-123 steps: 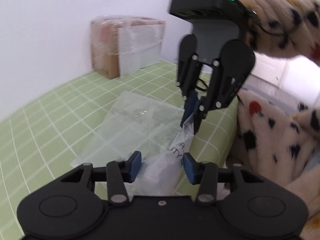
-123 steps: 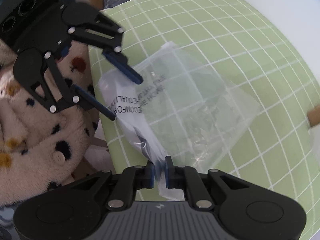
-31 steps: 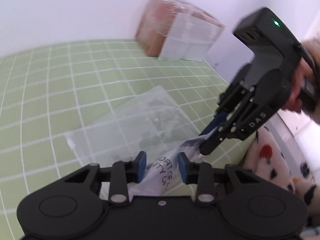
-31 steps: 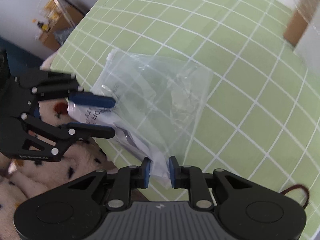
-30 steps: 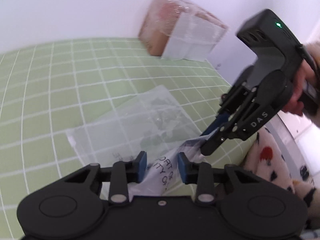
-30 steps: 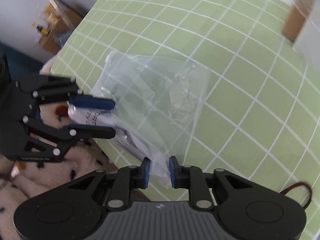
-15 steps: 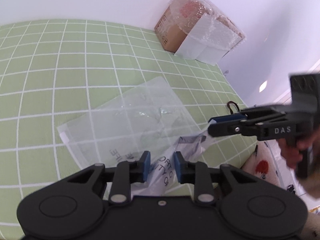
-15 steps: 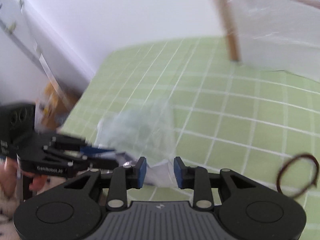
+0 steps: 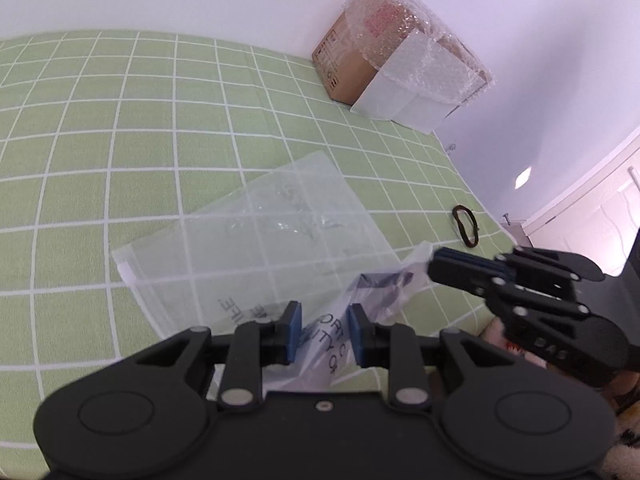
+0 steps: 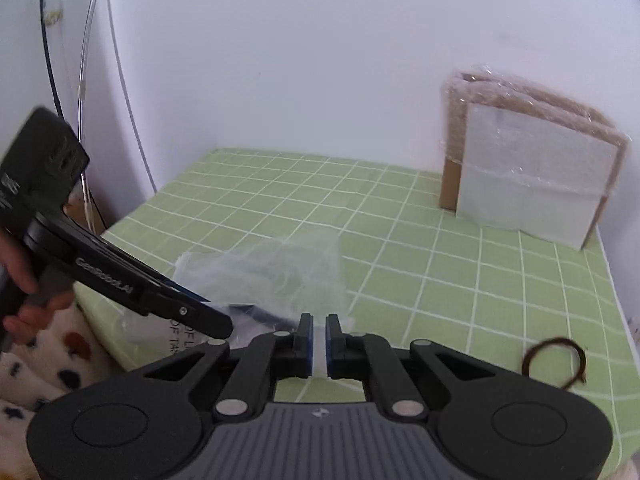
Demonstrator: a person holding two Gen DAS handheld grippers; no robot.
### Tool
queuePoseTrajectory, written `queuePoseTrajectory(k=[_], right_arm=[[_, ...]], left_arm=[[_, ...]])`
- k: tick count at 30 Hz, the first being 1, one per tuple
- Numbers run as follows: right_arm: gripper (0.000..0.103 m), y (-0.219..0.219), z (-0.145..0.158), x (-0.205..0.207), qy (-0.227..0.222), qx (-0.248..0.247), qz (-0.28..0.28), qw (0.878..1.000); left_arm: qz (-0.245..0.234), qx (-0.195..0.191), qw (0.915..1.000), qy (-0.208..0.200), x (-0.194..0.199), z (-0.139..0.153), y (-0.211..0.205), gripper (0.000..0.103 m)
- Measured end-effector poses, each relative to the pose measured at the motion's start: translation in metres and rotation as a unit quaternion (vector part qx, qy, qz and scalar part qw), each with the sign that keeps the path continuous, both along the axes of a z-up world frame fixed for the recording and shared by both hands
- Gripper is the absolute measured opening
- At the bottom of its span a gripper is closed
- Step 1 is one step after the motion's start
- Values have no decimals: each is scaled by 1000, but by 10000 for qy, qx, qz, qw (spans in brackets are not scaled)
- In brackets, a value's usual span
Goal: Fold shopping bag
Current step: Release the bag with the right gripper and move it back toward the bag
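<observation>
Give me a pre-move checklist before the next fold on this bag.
1. Left gripper holds the bag: ok, printed end bunched between its pads.
2. Right gripper has a corner: ok, jaws closing with the bag's corner between them.
3. Bag lies flat on the cloth: not ok, near end crumpled and lifted.
4. Hair tie clear of the bag: ok, lies apart.
5. Box out of the way: ok, back by the wall.

The right gripper (image 10: 319, 340) has swung from above the bag (image 9: 276, 236) to its right-hand corner; its jaws are closing on that corner, previously parted.
</observation>
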State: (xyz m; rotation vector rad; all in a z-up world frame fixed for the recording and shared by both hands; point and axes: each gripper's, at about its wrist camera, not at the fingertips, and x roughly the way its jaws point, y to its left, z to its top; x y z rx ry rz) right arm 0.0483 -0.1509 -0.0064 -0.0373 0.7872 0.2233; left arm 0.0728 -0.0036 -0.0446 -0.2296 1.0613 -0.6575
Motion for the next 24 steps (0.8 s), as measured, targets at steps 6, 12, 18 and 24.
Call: queuePoseTrajectory(k=[6,12,18,24], right_arm=[[8,2,-11,23,264,-177,249,9992],[8,3,-17,38,632,-283,523,9962],[8,4,-15,47,976,-332,637,9926],[8,16,-15,52,1168,-534,484,9905]], left_arm=[[-22,-22,10000,33,0,-1,2,25],[-7,-49,10000,58,0,-1,4,24],[7,-152,9999,28,-1,-3,8,26],[296,-201,9990,-250,-17,15,24,32]])
